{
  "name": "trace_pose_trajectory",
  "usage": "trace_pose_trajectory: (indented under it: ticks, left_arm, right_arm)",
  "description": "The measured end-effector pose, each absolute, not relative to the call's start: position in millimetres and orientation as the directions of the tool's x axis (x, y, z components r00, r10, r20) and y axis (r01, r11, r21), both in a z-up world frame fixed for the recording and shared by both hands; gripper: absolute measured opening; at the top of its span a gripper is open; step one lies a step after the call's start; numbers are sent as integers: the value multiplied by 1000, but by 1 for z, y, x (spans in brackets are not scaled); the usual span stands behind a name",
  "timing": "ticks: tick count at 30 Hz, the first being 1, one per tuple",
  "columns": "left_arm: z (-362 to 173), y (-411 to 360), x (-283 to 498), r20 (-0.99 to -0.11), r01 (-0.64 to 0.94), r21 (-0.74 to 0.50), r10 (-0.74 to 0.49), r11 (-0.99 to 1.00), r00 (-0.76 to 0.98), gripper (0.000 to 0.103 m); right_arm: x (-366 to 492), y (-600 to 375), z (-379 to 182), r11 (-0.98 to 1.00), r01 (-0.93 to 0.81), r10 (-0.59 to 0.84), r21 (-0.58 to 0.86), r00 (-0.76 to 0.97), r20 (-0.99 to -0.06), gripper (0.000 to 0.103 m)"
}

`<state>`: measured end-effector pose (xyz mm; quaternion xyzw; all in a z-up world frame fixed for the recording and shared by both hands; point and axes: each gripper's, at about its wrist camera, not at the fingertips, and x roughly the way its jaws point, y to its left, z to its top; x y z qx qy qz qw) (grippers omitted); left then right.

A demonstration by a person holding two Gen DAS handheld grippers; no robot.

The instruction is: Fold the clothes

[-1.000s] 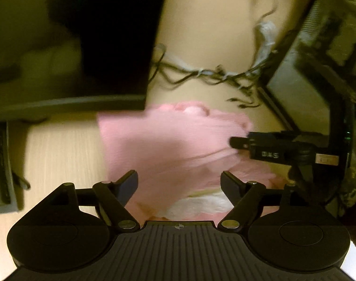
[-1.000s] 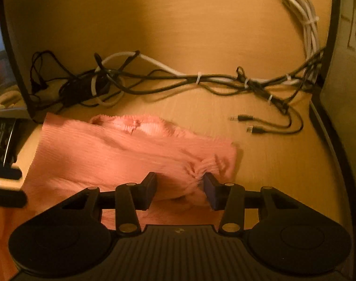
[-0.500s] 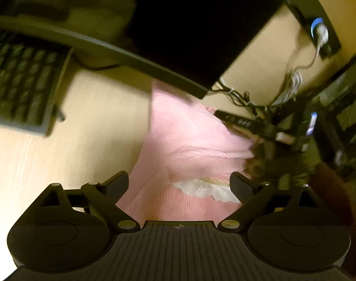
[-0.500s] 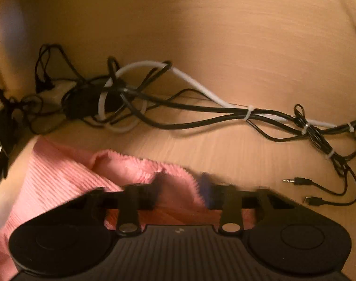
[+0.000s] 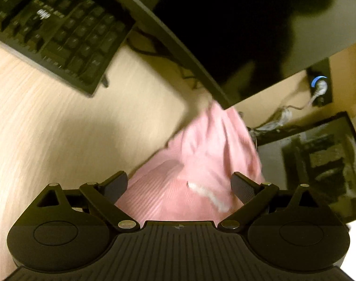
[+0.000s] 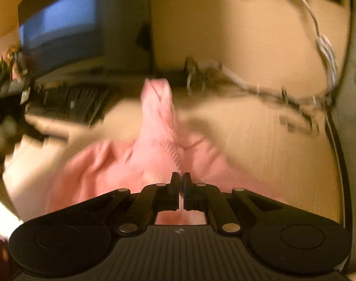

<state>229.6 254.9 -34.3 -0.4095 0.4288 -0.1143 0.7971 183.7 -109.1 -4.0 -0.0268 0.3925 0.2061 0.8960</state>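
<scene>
The pink garment (image 6: 154, 154) is bunched and partly lifted off the table (image 6: 260, 145), clamped in the right hand-held gripper (image 6: 180, 182). The left hand-held gripper (image 5: 179, 182) is held apart above it, gripping nothing. No flat, finished fold is seen; folding is judged incomplete.

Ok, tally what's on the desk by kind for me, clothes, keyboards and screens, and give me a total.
Pink garment: 1
Keyboard: 1
Monitor: 1
Total: 3
The cables at the back are too blurred to count, so they are left out.
</scene>
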Motion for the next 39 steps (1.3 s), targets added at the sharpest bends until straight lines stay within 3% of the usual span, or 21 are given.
trace_pose_trajectory:
  ticks: [6, 12, 13, 15, 16, 17, 18, 21, 24, 28, 30, 32, 34, 39]
  left_arm:
    - [-12, 248, 239, -541, -59, -760, -579, 648, 610, 99]
    - [-5, 209, 259, -543, 62, -745, -659, 664, 520, 100]
    - [-7, 200, 262, -550, 82, -741, -672, 667, 496, 100]
    - [-14, 188, 258, -577, 127, -715, -683, 688, 447, 100]
    - [-18, 182, 256, -592, 151, -701, -687, 697, 422, 100]
    - [-22, 176, 253, -606, 174, -687, -689, 705, 397, 100]
    - [-26, 171, 251, -620, 198, -674, -690, 712, 372, 100]
    - [-39, 158, 243, -653, 243, -649, -692, 721, 308, 100]
    - [-54, 160, 235, -663, 201, -662, -689, 722, 291, 100]
    - [-65, 166, 231, -652, 129, -684, -682, 717, 330, 100]
    - [-68, 164, 231, -653, 101, -687, -672, 719, 349, 98]
    - [-71, 158, 232, -662, 71, -682, -655, 728, 364, 90]
    - [-72, 152, 231, -676, 77, -656, -630, 751, 381, 66]
    - [-70, 142, 256, -700, 51, -608, -566, 792, 436, 35]
  right_arm:
    - [129, -103, -34, 929, -358, 285, 88, 546, -788, 3]
    - [93, -94, -23, 933, -330, 309, 141, 540, -783, 7]
    - [87, -100, -16, 943, -300, 297, 145, 560, -773, 12]
    - [74, -111, -3, 959, -240, 270, 153, 600, -753, 34]
    - [68, -117, 3, 966, -205, 253, 158, 620, -743, 53]
    - [64, -127, 8, 973, -146, 229, 176, 643, -731, 64]
    - [61, -139, 11, 974, -83, 214, 213, 657, -722, 65]
    - [63, -171, 2, 935, 113, 178, 336, 670, -721, 65]
    - [74, -177, -23, 899, 195, 178, 391, 654, -735, 65]
    - [98, -171, -50, 892, 191, 212, 410, 623, -753, 65]
    - [106, -162, -54, 901, 152, 237, 407, 613, -754, 58]
    - [116, -155, -55, 925, 102, 228, 365, 620, -751, 32]
    - [142, -155, -57, 936, 69, 231, 346, 621, -749, 21]
    - [199, -155, -30, 946, -39, 261, 323, 682, -683, 16]
